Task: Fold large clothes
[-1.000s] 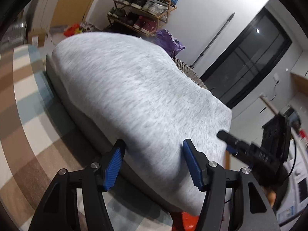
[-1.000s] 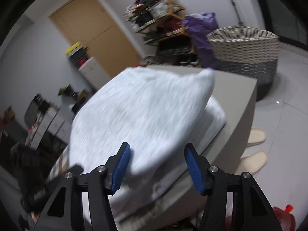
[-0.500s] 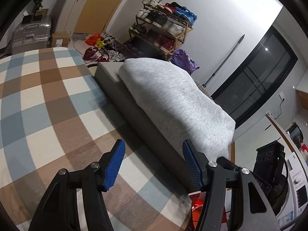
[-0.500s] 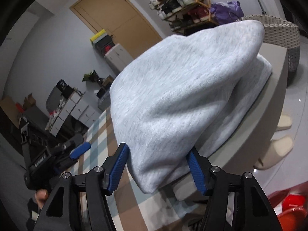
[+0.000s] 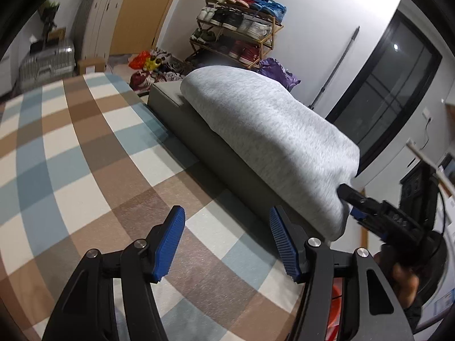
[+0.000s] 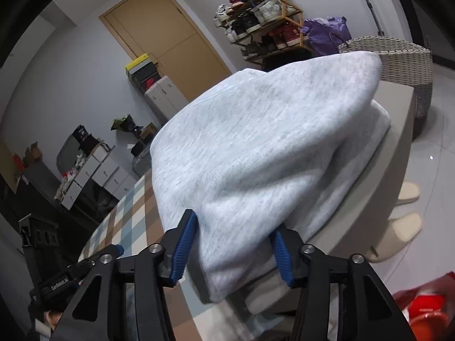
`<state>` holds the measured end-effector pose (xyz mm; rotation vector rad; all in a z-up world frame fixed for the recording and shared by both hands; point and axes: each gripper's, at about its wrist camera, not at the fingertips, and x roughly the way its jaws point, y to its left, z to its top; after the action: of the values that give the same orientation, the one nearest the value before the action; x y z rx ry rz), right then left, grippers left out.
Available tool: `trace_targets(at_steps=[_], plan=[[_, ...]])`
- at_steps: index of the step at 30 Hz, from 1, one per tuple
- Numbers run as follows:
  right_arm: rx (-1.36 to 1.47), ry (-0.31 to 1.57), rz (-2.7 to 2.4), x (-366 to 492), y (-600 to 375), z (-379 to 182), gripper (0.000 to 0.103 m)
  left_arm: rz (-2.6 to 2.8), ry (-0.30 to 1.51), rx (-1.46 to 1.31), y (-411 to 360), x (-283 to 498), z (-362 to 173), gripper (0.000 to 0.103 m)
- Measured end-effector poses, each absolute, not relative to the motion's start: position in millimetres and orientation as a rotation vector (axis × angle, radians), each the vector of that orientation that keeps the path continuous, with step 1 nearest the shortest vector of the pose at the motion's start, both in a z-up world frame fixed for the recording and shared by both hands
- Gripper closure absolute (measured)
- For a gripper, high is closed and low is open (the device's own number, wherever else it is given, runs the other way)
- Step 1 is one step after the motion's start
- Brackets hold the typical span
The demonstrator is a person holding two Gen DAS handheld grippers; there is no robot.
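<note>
A light grey garment [image 5: 270,136] lies folded in a thick bundle on a grey board [image 5: 227,167], which rests on a checkered cloth [image 5: 71,156]. My left gripper [image 5: 227,241] hovers open over the checkered cloth, short of the board, with nothing between its blue pads. In the right wrist view the garment [image 6: 256,142] fills the middle. My right gripper [image 6: 231,250] has the bundle's near corner between its jaws, which are opening. The right gripper [image 5: 369,210] also shows in the left wrist view, at the garment's right end.
A shoe rack [image 5: 241,37] and a purple bag [image 6: 327,32] stand by the far wall. A wicker basket [image 6: 398,62] sits beyond the board's end. Slippers [image 6: 403,221] lie on the floor beside it. A silver suitcase [image 5: 45,65] stands at the left.
My left gripper has drawn back from the garment, which no longer sits between its fingers. The garment has settled folded on the board, and my right gripper's jaws stand slightly wider around its corner.
</note>
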<state>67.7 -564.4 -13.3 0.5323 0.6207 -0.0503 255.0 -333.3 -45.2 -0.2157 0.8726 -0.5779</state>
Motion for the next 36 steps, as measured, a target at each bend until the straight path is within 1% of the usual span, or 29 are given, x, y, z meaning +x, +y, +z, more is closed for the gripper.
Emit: trace_targets(at_steps=[2,4,5,6,7,8,9,12,18,19,20,21,24,34,36], plan=[[0.499,0.643,-0.101,62.1,-561.7,-11.5,0.018,-0.578,0.865,-0.184,-332.1,250.4,-43.9,0.045],[0.455,0.635,-0.112,52.3,-557.1,-4.4,0.016,-0.589,0.844,-0.157,-331.1,245.0,-41.1,0.045],[0.427,0.627,-0.113,48.1,-553.9,0.5,0.013,-0.592,0.826,-0.141,-332.2,241.1,-38.3,0.045],[0.393,0.615,-0.116,43.8,-548.3,6.2,0.008,-0.594,0.809,-0.128,-332.7,237.6,-35.3,0.042],[0.362,0.602,-0.119,40.7,-542.4,11.1,0.004,-0.593,0.791,-0.115,-332.8,233.5,-32.0,0.035],[0.324,0.587,-0.122,36.6,-534.8,16.4,0.000,-0.593,0.774,-0.110,-332.4,230.3,-30.0,0.030],[0.288,0.573,-0.124,33.3,-527.1,21.2,0.000,-0.594,0.748,-0.105,-331.3,225.4,-26.5,0.023],[0.225,0.554,-0.120,29.6,-506.6,31.6,0.000,-0.605,0.704,-0.110,-329.2,216.3,-20.6,0.023],[0.198,0.508,-0.132,24.1,-484.6,39.6,0.000,-0.625,0.643,-0.092,-321.7,197.0,-13.1,0.022],[0.200,0.502,-0.128,22.7,-482.3,39.3,0.000,-0.626,0.626,-0.094,-319.5,192.9,-11.4,0.019],[0.200,0.501,-0.124,20.4,-479.9,38.6,0.000,-0.622,0.620,-0.093,-317.7,189.4,-10.6,0.014],[0.201,0.500,-0.121,18.5,-477.3,37.8,0.000,-0.612,0.615,-0.092,-315.0,185.4,-9.8,0.002],[0.205,0.477,-0.122,8.1,-473.2,34.9,0.000,-0.593,0.575,-0.100,-309.2,172.3,-6.2,0.001],[0.237,0.300,-0.192,-38.1,-460.3,40.9,0.000,-0.526,0.533,-0.071,-299.8,117.2,-4.6,0.001],[0.265,0.293,-0.210,-41.2,-457.0,44.5,0.000,-0.520,0.526,-0.050,-297.7,104.2,-3.0,0.001]])
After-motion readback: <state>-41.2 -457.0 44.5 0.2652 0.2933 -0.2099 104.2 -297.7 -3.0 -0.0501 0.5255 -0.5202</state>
